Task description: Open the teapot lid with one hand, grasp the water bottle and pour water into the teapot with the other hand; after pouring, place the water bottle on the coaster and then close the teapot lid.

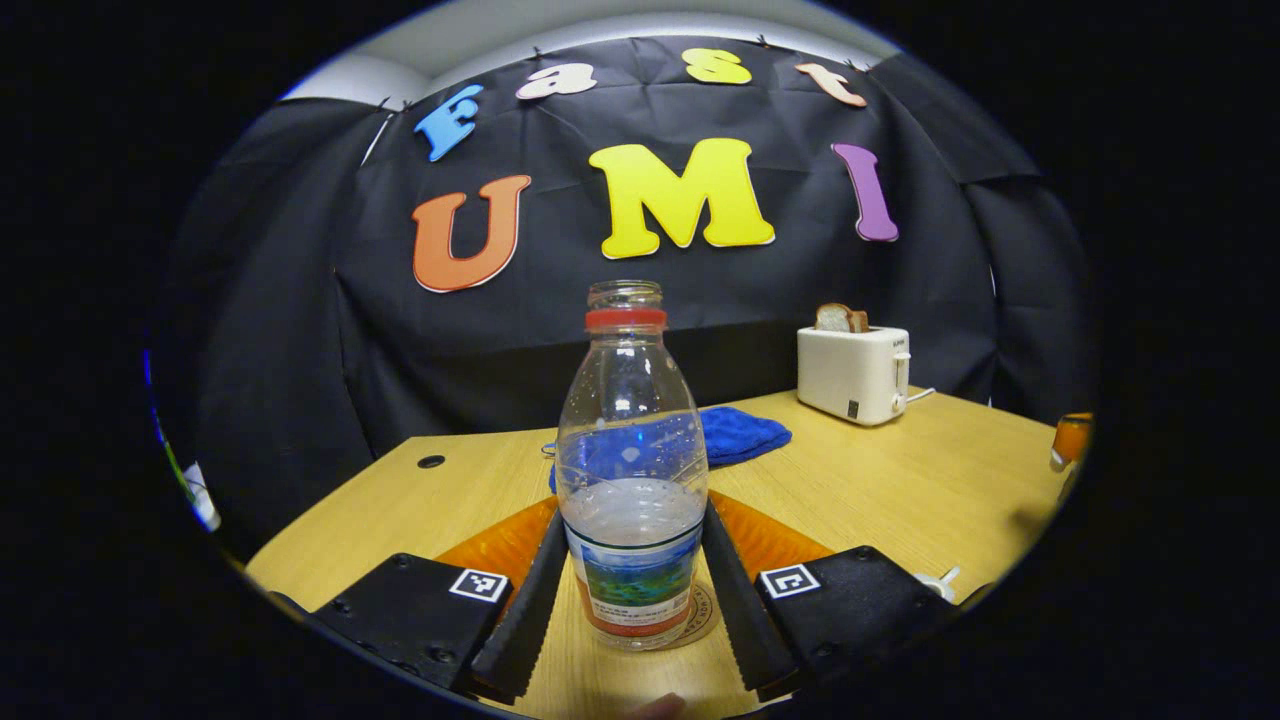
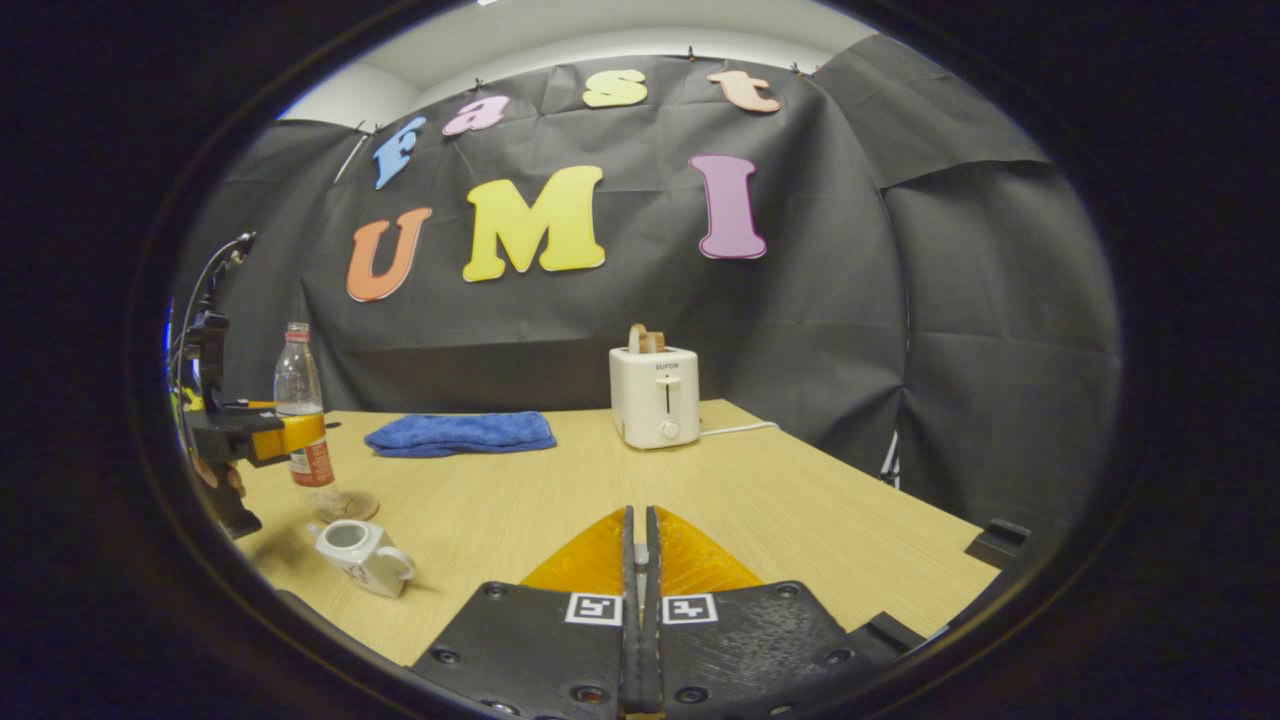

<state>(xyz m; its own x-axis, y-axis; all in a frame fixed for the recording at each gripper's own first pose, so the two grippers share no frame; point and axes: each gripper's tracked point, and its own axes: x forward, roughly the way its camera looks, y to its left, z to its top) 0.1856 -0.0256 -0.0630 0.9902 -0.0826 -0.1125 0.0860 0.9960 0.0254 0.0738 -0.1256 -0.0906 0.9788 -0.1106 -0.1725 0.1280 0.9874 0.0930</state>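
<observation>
While the wooden table (image 2: pixel 800 500) bears these:
Water bottle (image 1: pixel 632 470): one, uncapped, upright above the coaster (image 1: pixel 700 615), left gripper (image 1: pixel 632 600) clamped on it.
Teapot (image 2: pixel 358 553): one, lidless, near the coaster.
Right gripper (image 2: pixel 640 580): fingers pressed together, empty.
Toaster (image 2: pixel 655 397): one.
Blue cloth (image 2: pixel 460 433): one.

Illumination is even and moderately bright, coming from overhead; a pale strip of ceiling glows above the dark cloth wall in both views. The counter (image 2: pixel 800 500) reflects a soft sheen without harsh glare. Small specular highlights sit on the shoulder of the water bottle (image 1: pixel 632 470). Short, faint shadows lie beside the teapot (image 2: pixel 360 555) and under the toaster (image 2: pixel 655 397). Focus is sharp at centre. Fisheye distortion bends the counter edges and wall, and detail darkens and smears toward the rim.
</observation>
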